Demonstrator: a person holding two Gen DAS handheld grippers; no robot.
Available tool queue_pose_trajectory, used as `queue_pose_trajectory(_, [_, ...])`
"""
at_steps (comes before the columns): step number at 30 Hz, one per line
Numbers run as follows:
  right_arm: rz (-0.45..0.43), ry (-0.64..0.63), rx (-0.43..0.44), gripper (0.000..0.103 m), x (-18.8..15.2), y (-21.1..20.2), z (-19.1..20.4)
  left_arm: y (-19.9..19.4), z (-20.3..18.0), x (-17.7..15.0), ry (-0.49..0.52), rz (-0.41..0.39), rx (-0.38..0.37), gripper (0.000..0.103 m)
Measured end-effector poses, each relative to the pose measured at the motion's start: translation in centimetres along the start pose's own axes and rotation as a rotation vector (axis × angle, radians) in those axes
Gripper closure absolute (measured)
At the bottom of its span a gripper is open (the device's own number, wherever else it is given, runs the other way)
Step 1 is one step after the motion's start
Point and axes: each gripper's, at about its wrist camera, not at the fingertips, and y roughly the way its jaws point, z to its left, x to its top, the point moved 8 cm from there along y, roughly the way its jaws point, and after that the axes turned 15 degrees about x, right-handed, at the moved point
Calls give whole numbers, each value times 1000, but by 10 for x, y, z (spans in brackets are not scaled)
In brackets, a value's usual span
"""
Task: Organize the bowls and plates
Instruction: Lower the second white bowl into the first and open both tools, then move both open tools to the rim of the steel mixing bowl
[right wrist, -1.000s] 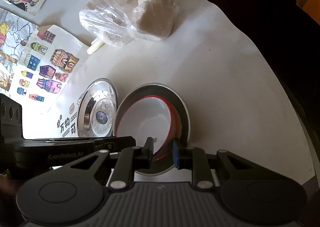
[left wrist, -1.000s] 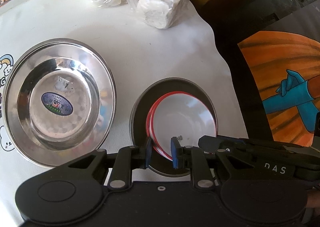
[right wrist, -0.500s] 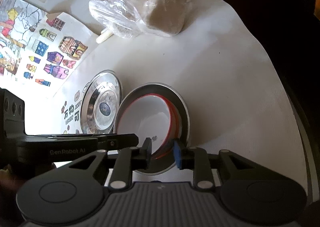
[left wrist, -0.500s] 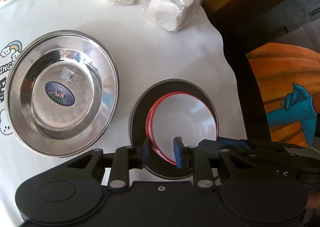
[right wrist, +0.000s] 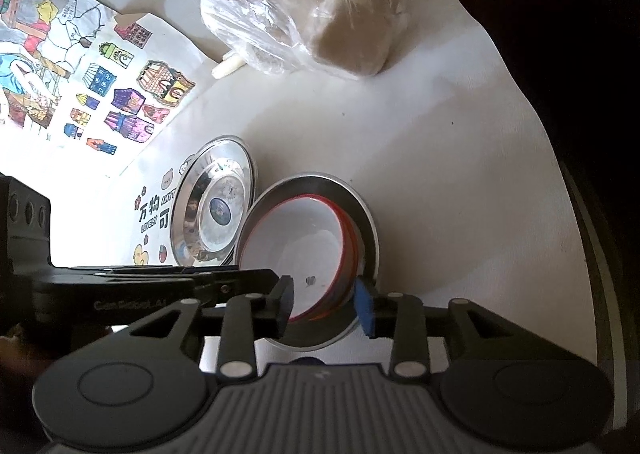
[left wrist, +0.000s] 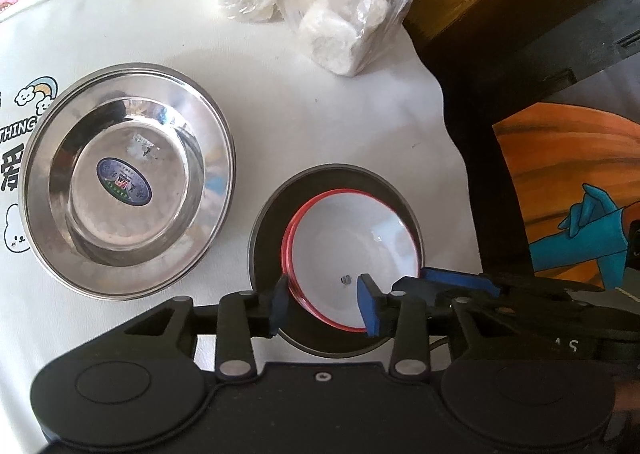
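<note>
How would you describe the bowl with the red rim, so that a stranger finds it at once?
On the white table lie two round steel plates, side by side. The red-rimmed bowl sits inside the right-hand plate, the darker one nearer the table's edge. It alone is white inside; there seem to be several nested together.

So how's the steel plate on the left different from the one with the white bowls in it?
The left steel plate is bare and carries an oval sticker at its centre; the right steel plate holds stacked red-rimmed white bowls. The left one reflects bright light, the right one looks dark. Both grippers, left and right, open, sit at the right plate; none at the left. Both plates lie flat on the white table.
</note>
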Motion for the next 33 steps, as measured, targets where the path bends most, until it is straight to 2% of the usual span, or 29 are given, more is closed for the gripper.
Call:
queue_pose_trajectory(5, [-32,-23,-26,48,0,-7,3,-11,4,-1,-17,-44,-40,31])
queue_pose_trajectory(8, [-66,-25,-47,44,-1,-15,3,-21,8,-3,-29,-82,-59,25])
queue_pose_trajectory(13, [-133,-19,-74,36,-8,-32,6,-37,18,-13,-40,-135,-40,18])
queue_pose_trajectory(16, [-175,-27,-93,25,-17,-42,12,-50,28,-24,-52,-180,-17,16])
queue_pose_trajectory(18, [-203,-42,-108,15,-24,-49,18,-59,35,-33,-49,-212,9,7])
queue_pose_trajectory(19, [-218,-51,-117,13,-27,-53,21,-63,38,-36,-42,-226,35,1])
queue_pose_trajectory(23, [-260,-106,-152,4,-41,-66,35,-84,48,-53,9,-340,134,1])
queue_pose_trajectory(26, [-287,-158,-182,0,-50,-76,45,-100,57,-65,10,-421,180,1])
queue_pose_trajectory(33, [-342,-314,-281,0,-78,-95,69,-134,65,-87,-36,-575,243,1])
